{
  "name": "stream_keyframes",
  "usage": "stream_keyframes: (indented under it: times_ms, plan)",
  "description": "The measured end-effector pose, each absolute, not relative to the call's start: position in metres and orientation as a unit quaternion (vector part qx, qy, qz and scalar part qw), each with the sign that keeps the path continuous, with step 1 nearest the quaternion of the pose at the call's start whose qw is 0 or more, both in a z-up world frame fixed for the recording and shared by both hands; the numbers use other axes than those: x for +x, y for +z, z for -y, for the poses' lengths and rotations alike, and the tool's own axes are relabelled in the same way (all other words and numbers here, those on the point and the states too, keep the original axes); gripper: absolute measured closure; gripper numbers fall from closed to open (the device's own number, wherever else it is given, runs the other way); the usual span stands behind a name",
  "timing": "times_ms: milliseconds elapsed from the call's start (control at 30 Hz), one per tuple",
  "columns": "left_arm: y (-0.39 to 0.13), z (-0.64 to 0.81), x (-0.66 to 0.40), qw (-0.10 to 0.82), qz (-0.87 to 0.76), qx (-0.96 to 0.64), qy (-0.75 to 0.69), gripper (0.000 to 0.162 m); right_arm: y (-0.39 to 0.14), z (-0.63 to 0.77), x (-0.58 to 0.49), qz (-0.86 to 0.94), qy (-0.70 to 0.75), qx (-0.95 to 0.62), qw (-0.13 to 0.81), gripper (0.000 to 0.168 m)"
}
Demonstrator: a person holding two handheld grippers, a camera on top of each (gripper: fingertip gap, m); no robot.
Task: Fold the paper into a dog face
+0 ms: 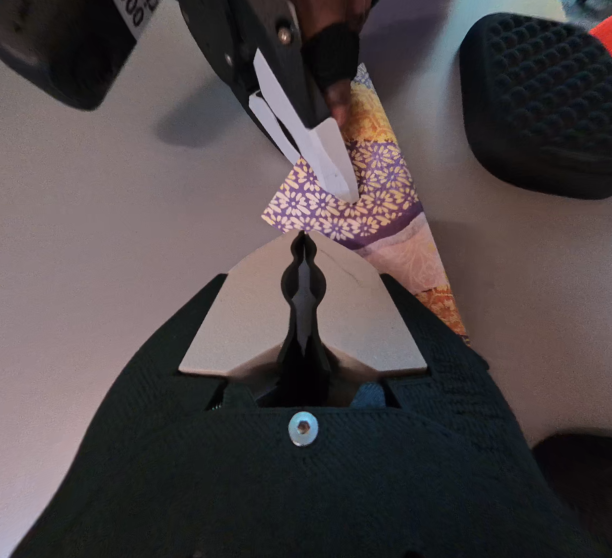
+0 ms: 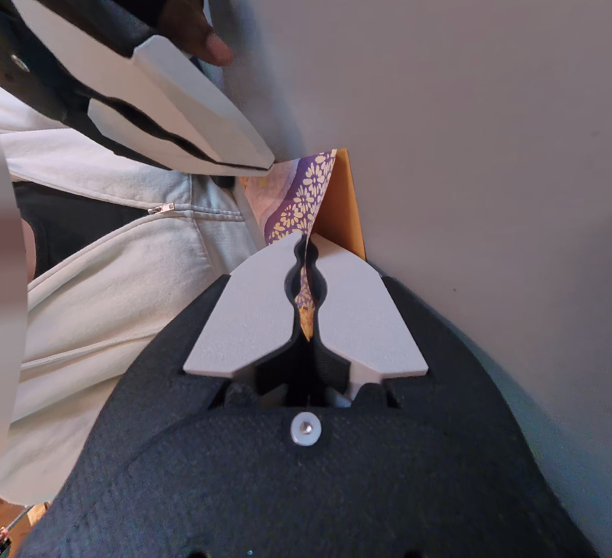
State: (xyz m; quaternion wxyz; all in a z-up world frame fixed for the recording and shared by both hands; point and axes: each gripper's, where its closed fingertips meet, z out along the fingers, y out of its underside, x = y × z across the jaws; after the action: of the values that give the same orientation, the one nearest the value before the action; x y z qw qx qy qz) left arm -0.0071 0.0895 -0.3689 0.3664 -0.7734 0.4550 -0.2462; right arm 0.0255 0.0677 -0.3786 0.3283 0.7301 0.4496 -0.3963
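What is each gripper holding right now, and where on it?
The right gripper pinches the patterned paper at a raised corner. The left gripper is shut, holding nothing.

Your right gripper (image 2: 306,240) pinches the patterned paper (image 2: 306,197) at frame centre.

Its white jaws are closed on a purple, flower-printed flap, which rises from the grey table (image 2: 463,111) with a plain orange side behind it (a strip of paper also runs down between the pads). Your left gripper (image 2: 270,166) comes in from the upper left, jaws together, tip near the paper's upper edge; whether it touches is unclear. A pale zipped jacket (image 2: 116,260) fills the left side.
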Motion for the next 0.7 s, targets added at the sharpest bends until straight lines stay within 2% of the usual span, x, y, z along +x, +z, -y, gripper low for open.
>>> stream_keyframes:
  times_ms: [200, 300, 500, 633, 700]
  plan:
    - [-0.373, -0.095, 0.005, 0.370, -0.503, -0.757, -0.191, 0.162, -0.379, -0.068, 0.025, -0.446, -0.395, 0.734, 0.326, 0.168]
    - [-0.387, -0.089, 0.006, 0.335, -0.517, -0.765, -0.186, 0.160, -0.379, -0.068, 0.025, -0.446, -0.394, 0.736, 0.322, 0.168]
    - [-0.387, -0.088, 0.006, 0.335, -0.504, -0.770, -0.200, 0.162, -0.380, -0.068, 0.025, -0.473, -0.383, 0.739, 0.289, 0.167]
    - [-0.387, -0.088, 0.006, 0.335, -0.506, -0.769, -0.200, 0.162, -0.372, -0.079, 0.031, -0.508, -0.367, 0.750, 0.211, 0.151]
    - [-0.387, -0.088, 0.006, 0.336, -0.507, -0.768, -0.199, 0.162, -0.365, -0.097, 0.034, -0.553, -0.338, 0.756, 0.093, 0.151]
